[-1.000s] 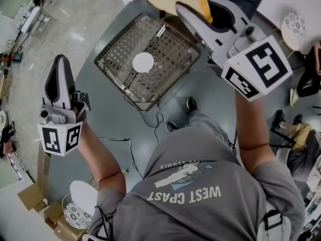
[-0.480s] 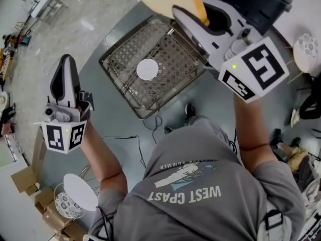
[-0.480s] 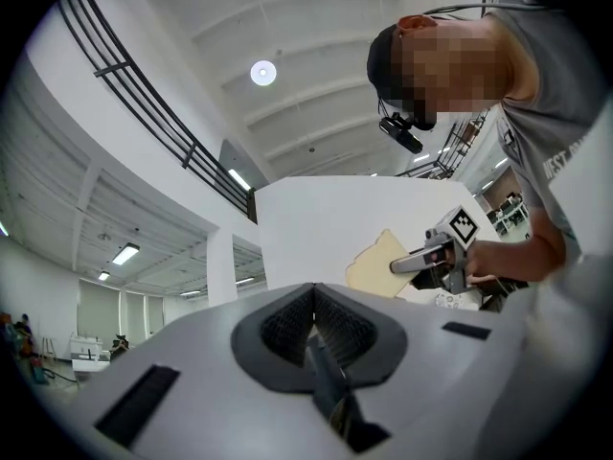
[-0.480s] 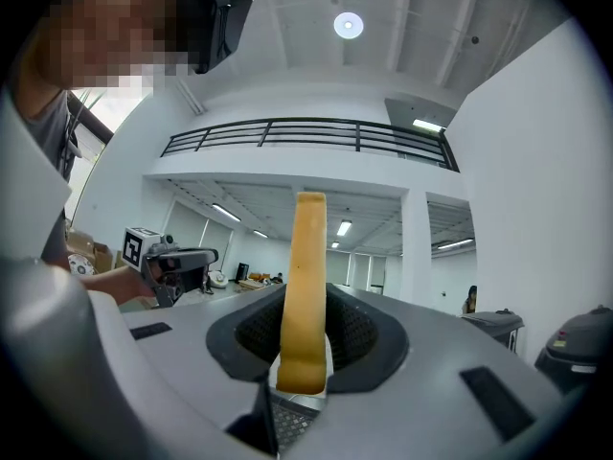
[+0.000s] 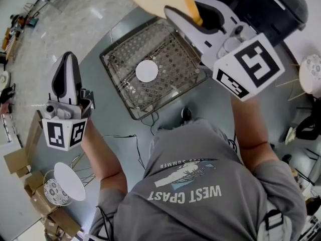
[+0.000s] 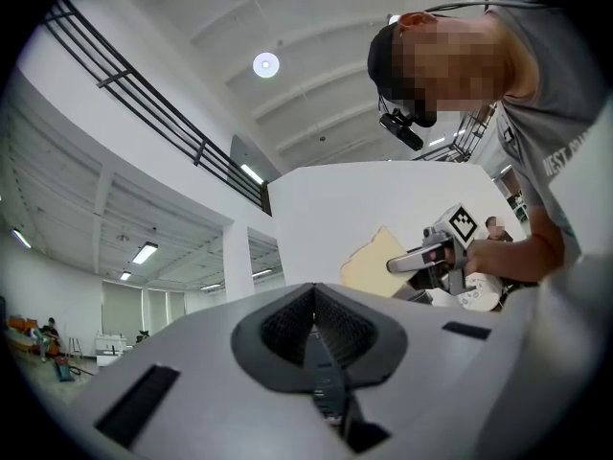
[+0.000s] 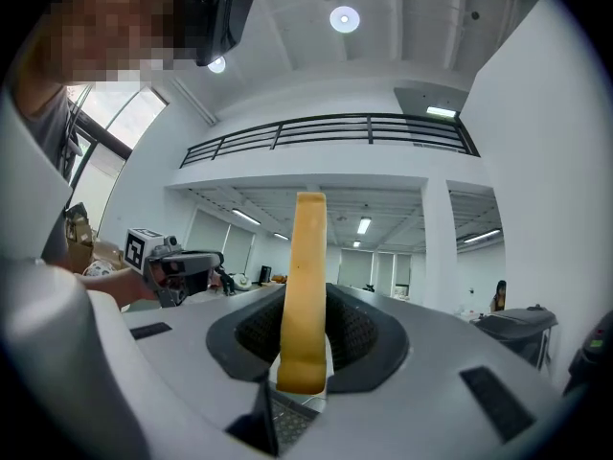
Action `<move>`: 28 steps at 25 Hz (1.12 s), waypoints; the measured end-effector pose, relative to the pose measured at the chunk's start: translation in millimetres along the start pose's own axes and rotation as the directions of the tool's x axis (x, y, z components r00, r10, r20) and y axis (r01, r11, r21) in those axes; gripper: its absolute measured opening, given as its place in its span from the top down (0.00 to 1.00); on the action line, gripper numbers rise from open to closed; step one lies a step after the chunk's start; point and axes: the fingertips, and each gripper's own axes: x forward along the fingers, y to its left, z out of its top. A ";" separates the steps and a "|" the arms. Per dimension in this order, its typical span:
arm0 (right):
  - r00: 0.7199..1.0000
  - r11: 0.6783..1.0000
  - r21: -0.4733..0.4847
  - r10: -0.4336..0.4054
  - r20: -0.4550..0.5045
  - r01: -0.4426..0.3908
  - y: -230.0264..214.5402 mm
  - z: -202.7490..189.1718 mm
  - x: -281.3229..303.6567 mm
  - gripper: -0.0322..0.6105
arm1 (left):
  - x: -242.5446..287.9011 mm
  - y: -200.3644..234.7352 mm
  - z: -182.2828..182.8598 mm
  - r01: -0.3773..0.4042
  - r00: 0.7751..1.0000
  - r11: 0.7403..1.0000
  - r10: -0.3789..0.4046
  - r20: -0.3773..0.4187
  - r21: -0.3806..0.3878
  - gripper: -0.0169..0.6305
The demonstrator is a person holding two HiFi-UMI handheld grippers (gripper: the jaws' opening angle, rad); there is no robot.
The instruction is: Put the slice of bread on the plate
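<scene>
A tan slice of bread point(image 5: 161, 0) stands on edge between the jaws of my right gripper point(image 5: 176, 13), which is shut on it at the top of the head view. In the right gripper view the bread slice point(image 7: 306, 276) rises from my right gripper point(image 7: 302, 357). A small round white plate point(image 5: 146, 71) lies on a wire mesh rack point(image 5: 120, 54) far below, left of the bread. My left gripper point(image 5: 67, 60) hangs at the left, shut and empty. The left gripper point(image 6: 316, 332) view shows its pads meeting, with the bread slice point(image 6: 375, 263) beyond.
A black appliance point(image 5: 275, 6) stands at the top right. A white round stool point(image 5: 69, 181), a patterned plate point(image 5: 54, 192) and cardboard boxes point(image 5: 17, 159) sit at the lower left. A cable point(image 5: 135, 145) trails on the grey floor near the person's shoes.
My right gripper and the bread have shifted a little left in the head view. The rack and plate sit slightly lower in the picture. The left gripper stays shut and empty.
</scene>
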 end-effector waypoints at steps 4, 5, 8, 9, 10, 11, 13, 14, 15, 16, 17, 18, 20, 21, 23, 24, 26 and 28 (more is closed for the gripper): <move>0.999 0.999 0.011 0.047 0.001 -0.047 -4.9 -3.1 6.6 0.81 | 4.2 -4.4 -4.6 -0.032 0.999 0.999 0.032 -0.026 -0.003 0.96; 0.999 0.999 0.012 0.053 0.002 -0.053 -4.5 -5.7 7.8 0.81 | 4.0 -5.7 -7.7 -0.035 0.999 0.999 0.035 -0.030 -0.004 0.96; 0.998 0.997 0.022 0.068 0.000 -0.068 -0.1 -15.2 15.5 0.81 | -0.3 -6.1 -19.2 -0.043 0.998 0.999 0.042 -0.046 -0.013 0.96; 0.998 0.997 0.030 0.071 0.000 -0.070 1.0 -17.7 19.6 0.81 | -1.6 -4.4 -22.6 -0.047 0.998 0.999 0.046 -0.052 -0.017 0.96; 0.997 0.997 0.037 0.073 -0.001 -0.073 1.8 -20.0 24.4 0.81 | -2.7 -1.9 -26.0 -0.050 0.997 0.998 0.049 -0.058 -0.022 0.96; 0.997 0.996 0.041 0.077 -0.005 -0.077 3.1 -22.9 29.4 0.81 | -3.7 1.4 -29.5 -0.053 0.997 0.998 0.051 -0.064 -0.027 0.96; 0.996 0.995 0.038 0.088 -0.017 -0.087 7.2 -29.7 40.1 0.81 | -6.6 9.2 -37.0 -0.055 0.996 0.998 0.052 -0.074 -0.039 0.96; 0.996 0.995 0.040 0.090 -0.022 -0.089 9.9 -33.0 45.5 0.81 | -8.8 12.7 -41.2 -0.055 0.996 0.997 0.051 -0.080 -0.046 0.96; 0.996 0.995 0.046 0.090 -0.026 -0.088 12.7 -36.3 50.6 0.81 | -11.0 15.6 -45.3 -0.055 0.995 0.997 0.050 -0.086 -0.054 0.96; 0.996 0.995 0.055 0.089 -0.030 -0.087 15.1 -39.4 55.6 0.81 | -12.5 18.2 -49.1 -0.054 0.994 0.997 0.048 -0.093 -0.061 0.96; 0.995 0.994 0.062 0.090 -0.035 -0.088 16.8 -42.7 60.7 0.81 | -12.7 20.8 -52.5 -0.052 0.994 0.996 0.045 -0.099 -0.066 0.96; 0.995 0.994 0.063 0.094 -0.042 -0.092 17.8 -46.2 65.9 0.81 | -11.8 23.8 -55.4 -0.049 0.994 0.996 0.042 -0.103 -0.069 0.96; 0.993 0.993 0.060 0.104 -0.054 -0.101 18.5 -54.7 76.8 0.81 | -9.5 30.1 -62.4 -0.046 0.993 0.996 0.038 -0.108 -0.073 0.96; 0.993 0.993 0.061 0.106 -0.059 -0.103 19.1 -60.0 82.1 0.81 | -9.6 32.7 -67.1 -0.046 0.993 0.996 0.037 -0.112 -0.077 0.96; 0.991 0.992 0.070 0.111 -0.073 -0.106 21.8 -72.8 91.4 0.81 | -12.6 36.4 -77.5 -0.051 0.991 0.995 0.040 -0.125 -0.087 0.96; 0.990 0.991 0.075 0.114 -0.080 -0.108 23.4 -79.5 95.6 0.81 | -14.4 37.8 -82.4 -0.055 0.990 0.994 0.043 -0.132 -0.093 0.96; 0.988 0.990 0.083 0.120 -0.092 -0.113 25.8 -92.1 103.9 0.81 | -16.8 40.8 -91.0 -0.060 0.989 0.993 0.045 -0.140 -0.102 0.96; 0.987 0.989 0.088 0.125 -0.103 -0.116 27.5 -103.9 111.0 0.81 | -17.6 43.1 -98.1 -0.060 0.988 0.992 0.044 -0.146 -0.107 0.96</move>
